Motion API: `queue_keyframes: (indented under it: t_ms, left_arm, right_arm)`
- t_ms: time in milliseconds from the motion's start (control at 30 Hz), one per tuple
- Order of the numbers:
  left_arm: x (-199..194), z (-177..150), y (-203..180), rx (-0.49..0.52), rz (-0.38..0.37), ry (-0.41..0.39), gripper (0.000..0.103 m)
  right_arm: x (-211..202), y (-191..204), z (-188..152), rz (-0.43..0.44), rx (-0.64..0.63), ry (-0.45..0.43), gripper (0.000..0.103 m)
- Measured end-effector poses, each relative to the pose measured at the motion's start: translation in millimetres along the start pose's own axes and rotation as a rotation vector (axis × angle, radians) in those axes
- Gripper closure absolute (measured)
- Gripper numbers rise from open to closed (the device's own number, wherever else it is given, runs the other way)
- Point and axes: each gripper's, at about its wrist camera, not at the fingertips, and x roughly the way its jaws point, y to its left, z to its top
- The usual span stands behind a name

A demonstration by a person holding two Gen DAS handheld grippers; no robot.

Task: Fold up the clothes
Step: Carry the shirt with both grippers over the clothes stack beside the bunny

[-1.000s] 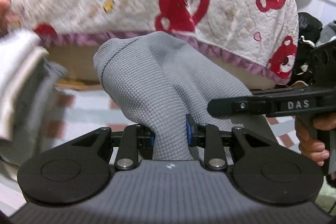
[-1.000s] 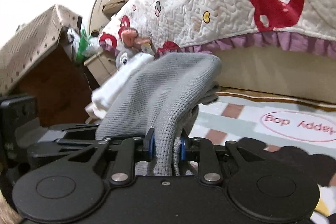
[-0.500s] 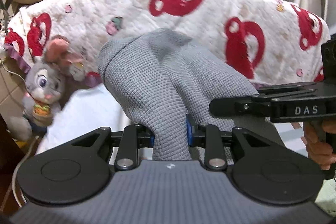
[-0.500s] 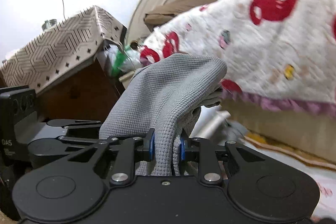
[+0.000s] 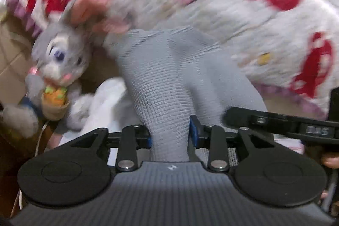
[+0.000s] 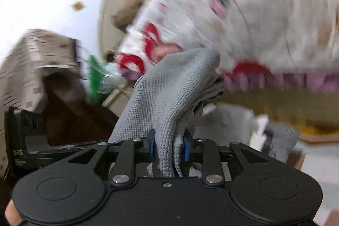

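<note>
Grey waffle-knit cloth (image 5: pixel 169 82) is bunched up and carried in the air between both tools, clear of the bed and floor, which suggests it is being moved as a bundle rather than spread out. Left tongs (image 5: pixel 170 133) are clenched on a thick gathered roll of it, the blue pads pressed in on either side; right tongs (image 6: pixel 168 148) pinch several stacked layers, edges showing like a folded pile. Holding at two close points keeps the layers from sliding apart. Behind hangs a white quilt (image 5: pixel 211 3) with red bears over the bed's side, a plush rabbit (image 5: pixel 57 60) leaning by it. Both views are smeared by motion. Whether this is a finished fold on its way to a pile or a garment gathered for laying out, I cannot tell
</note>
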Motion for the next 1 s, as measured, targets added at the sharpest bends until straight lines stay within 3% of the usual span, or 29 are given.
queue_keyframes:
  t_ms: [100,167,267,367,433,500,533,567,700,833,900,933,967,1000]
  left_arm:
    - [30.2,-23.8,35.5,-0.079,0.024,0.037,0.066]
    - [22.1,-41.3,59.0,-0.189,-0.065,-0.028,0.065]
    - [1.7,-67.7,80.0,-0.269,-0.147,-0.103,0.065]
    - [-12.5,-93.5,91.0,-0.289,-0.228,-0.112,0.057]
    - [-18.2,-109.7,92.4,-0.287,-0.256,-0.103,0.050]
    - [-19.9,-117.8,87.5,-0.262,-0.208,-0.089,0.050]
    - [-20.5,-120.1,81.4,-0.222,-0.137,-0.081,0.050]
    - [-21.0,-120.1,77.8,-0.191,-0.114,-0.090,0.050]
    - [-18.4,-119.8,68.5,-0.158,-0.132,-0.078,0.049]
    - [-11.5,-116.9,58.8,-0.121,-0.120,-0.065,0.037]
    - [-7.0,-116.9,54.2,-0.111,-0.139,-0.052,0.040]
    - [-6.9,-115.1,45.1,-0.031,-0.118,-0.044,0.062]
    - [-7.1,-113.1,35.9,0.048,-0.096,-0.035,0.072]
    - [-11.6,-107.7,27.3,0.105,-0.070,-0.031,0.082]
  right_arm:
    - [9.1,-30.4,-14.6,0.014,0.054,0.022,0.066]
    - [-7.6,-36.8,-23.1,0.066,0.028,0.012,0.057]
    - [-32.0,-39.1,-32.3,0.118,-0.012,0.013,0.046]
    - [-46.0,-36.2,-35.2,0.146,-0.032,0.038,0.036]
    - [-50.1,-35.8,-38.1,0.116,-0.035,0.015,0.032]
    - [-50.0,-38.0,-41.7,0.080,-0.027,-0.014,0.030]
    - [-45.7,-40.3,-43.0,0.073,-0.020,-0.010,0.027]
    - [-41.6,-42.8,-44.6,0.068,-0.013,-0.007,0.023]
    - [-30.1,-54.1,-55.8,0.066,0.027,-0.022,0.020]
    - [-19.6,-54.7,-64.5,0.101,0.055,0.005,0.017]
    - [-14.4,-55.0,-68.8,0.118,0.069,0.018,0.021]
    - [-11.8,-55.1,-71.0,0.127,0.076,0.025,0.046]
    - [-9.2,-55.3,-73.1,0.135,0.083,0.032,0.076]
    - [-8.4,-53.7,-74.6,0.144,0.081,0.034,0.078]
